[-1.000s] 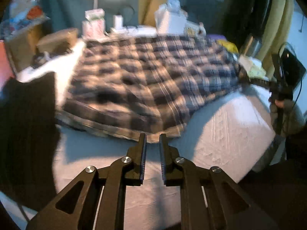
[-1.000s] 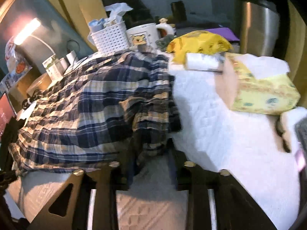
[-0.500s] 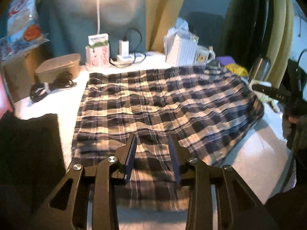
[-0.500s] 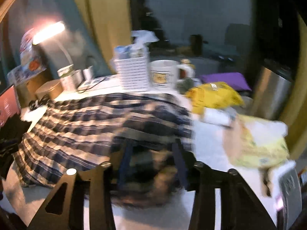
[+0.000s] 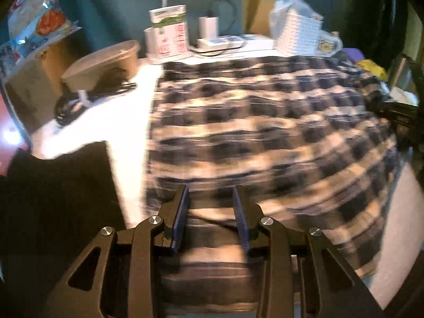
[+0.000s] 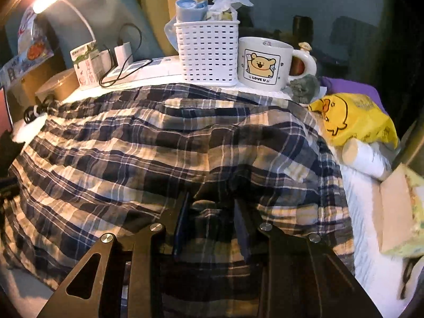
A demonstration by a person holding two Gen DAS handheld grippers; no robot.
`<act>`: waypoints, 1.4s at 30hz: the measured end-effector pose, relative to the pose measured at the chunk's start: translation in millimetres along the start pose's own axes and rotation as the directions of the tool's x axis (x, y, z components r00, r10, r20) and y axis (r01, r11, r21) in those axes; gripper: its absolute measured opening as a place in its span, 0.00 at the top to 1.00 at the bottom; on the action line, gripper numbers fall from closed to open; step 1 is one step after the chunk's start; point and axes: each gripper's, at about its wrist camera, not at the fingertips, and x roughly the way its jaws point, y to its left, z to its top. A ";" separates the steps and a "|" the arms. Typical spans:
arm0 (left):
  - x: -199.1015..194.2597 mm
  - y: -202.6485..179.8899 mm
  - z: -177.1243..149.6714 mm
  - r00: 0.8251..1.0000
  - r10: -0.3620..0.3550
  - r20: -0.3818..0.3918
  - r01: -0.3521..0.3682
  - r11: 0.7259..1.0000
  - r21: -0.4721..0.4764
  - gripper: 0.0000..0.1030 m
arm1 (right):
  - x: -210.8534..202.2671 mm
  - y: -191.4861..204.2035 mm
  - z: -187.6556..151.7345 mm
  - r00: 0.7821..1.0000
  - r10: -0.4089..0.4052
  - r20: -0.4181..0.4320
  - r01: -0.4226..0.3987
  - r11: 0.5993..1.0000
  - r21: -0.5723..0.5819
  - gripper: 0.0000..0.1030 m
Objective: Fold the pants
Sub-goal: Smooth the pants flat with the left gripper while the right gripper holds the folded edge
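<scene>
Plaid pants (image 5: 265,137) in navy and cream lie spread over the white table (image 5: 127,111). My left gripper (image 5: 210,189) hangs over their near left edge. Its jaws stand apart, the cloth lies under and between them, and the pads do not pinch it. In the right wrist view the same pants (image 6: 159,143) fill the middle, wrinkled at the right end. My right gripper (image 6: 211,198) has its tips in a rumpled fold there. Its jaws are closing with the cloth between them, and a gap still shows beside the pads.
At the table's back stand a white basket (image 6: 208,53), a bear mug (image 6: 265,63) and a charger with its cable (image 6: 123,53). A yellow bag (image 6: 355,119) and a tissue box (image 6: 400,206) lie on the right. A black cloth (image 5: 58,198), a brown bowl (image 5: 103,66) and a coiled cable (image 5: 76,103) are at the left.
My left gripper was shut over bare table; it has opened and moved forward over the pants' edge. My right gripper moved forward onto the pants and its jaws narrowed.
</scene>
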 end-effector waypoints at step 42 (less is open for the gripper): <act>-4.8 43.4 86.0 0.984 -0.024 0.174 0.038 0.996 -0.078 0.67 | -68.6 -64.7 9.8 0.988 -0.039 0.147 0.016 0.988 0.153 0.26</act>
